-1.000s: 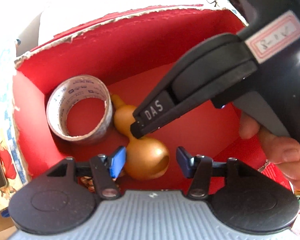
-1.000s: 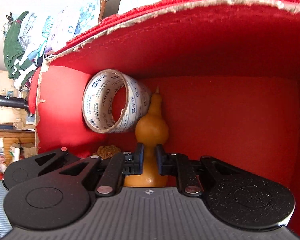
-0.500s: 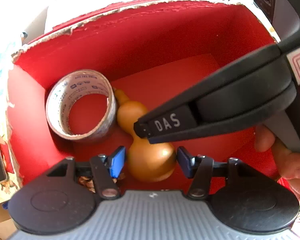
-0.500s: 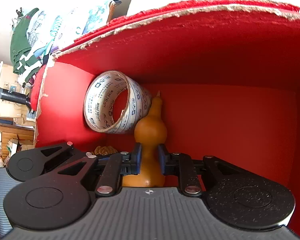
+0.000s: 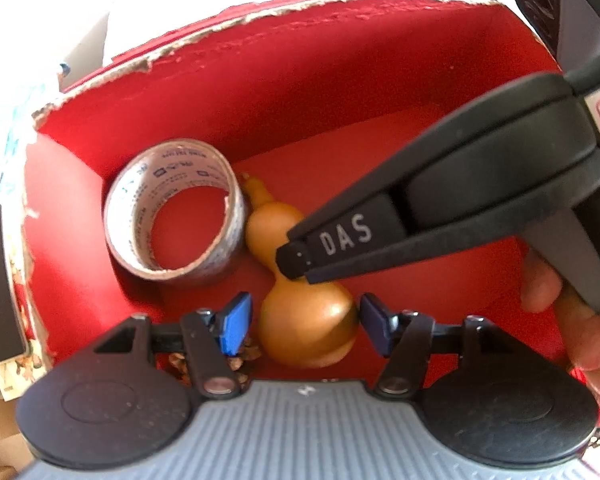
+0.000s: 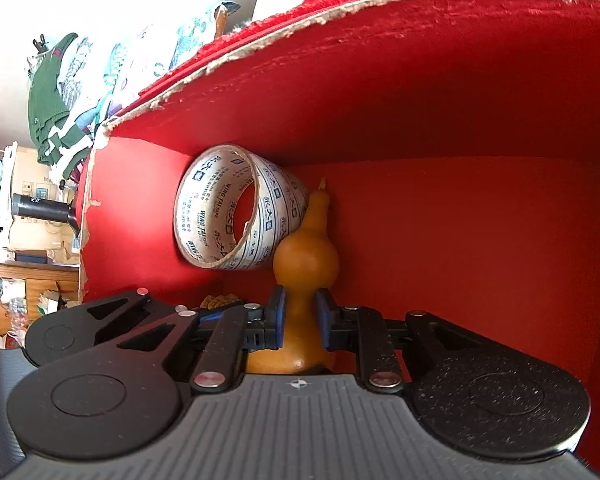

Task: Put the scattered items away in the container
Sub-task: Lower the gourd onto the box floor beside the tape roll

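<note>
Both views show the right claw pinching the gourd; only the left shows its own claw spread.

Bright daylight washes out the room; clothes hang left above a cluttered wooden shelf.

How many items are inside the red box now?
3: a tape roll by the left wall, a gourd beside it, and a small brown cluster near the front; more may be hidden.
</note>
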A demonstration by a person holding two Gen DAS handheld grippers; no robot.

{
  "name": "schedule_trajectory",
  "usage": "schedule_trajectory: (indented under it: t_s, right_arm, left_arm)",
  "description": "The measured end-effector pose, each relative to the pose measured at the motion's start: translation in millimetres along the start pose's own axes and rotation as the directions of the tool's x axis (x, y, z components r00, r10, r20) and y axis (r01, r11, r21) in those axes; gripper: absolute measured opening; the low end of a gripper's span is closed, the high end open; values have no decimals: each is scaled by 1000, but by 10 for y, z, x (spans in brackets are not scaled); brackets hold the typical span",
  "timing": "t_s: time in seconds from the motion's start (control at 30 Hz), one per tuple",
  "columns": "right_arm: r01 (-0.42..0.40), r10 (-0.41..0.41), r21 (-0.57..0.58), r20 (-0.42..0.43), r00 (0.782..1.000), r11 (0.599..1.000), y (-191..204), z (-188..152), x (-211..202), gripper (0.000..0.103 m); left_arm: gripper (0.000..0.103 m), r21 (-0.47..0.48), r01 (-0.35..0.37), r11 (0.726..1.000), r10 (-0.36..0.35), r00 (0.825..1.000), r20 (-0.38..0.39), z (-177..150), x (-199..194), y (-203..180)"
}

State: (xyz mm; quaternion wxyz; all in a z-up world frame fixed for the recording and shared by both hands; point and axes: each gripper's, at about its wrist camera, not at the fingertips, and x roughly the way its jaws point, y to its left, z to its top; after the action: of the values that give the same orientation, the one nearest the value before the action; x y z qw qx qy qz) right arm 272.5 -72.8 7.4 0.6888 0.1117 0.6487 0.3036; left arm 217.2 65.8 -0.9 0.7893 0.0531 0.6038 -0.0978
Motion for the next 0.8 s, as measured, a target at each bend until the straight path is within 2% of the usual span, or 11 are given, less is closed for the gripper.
schedule_trajectory:
  t_s: [0.27, 0.33, 0.43, 0.5, 0.53, 0.8]
  right_arm:
    - [2, -2, -5, 1, 1000, 1000, 81, -51, 59, 20]
    - [1, -1, -5, 1, 1000, 1000, 92, -50, 69, 20]
    - [-4, 4, 3, 1, 1000, 1000, 137, -36, 115, 20]
    - [-4, 4, 2, 2, 1000, 1000, 160, -39, 133, 20]
    - [-3, 3, -1, 2, 1000, 1000, 152, -41, 134, 20]
    - [-7, 7, -16, 0, 1000, 1000, 176, -45, 146, 20]
  left_arm:
    - [78, -34, -62, 998, 63, 997, 45, -29, -67, 27]
    - [82, -42, -71, 997, 73, 996, 51, -155, -123, -281]
    - [87, -36, -90, 995, 92, 994, 60, -147, -171, -374]
    - [90, -29, -99, 995, 101, 993, 66, -469, -337, -714]
    - [91, -27, -100, 995, 102, 993, 66, -491, -346, -793]
    - [93, -19, -107, 994, 108, 992, 66, -494, -377, -859]
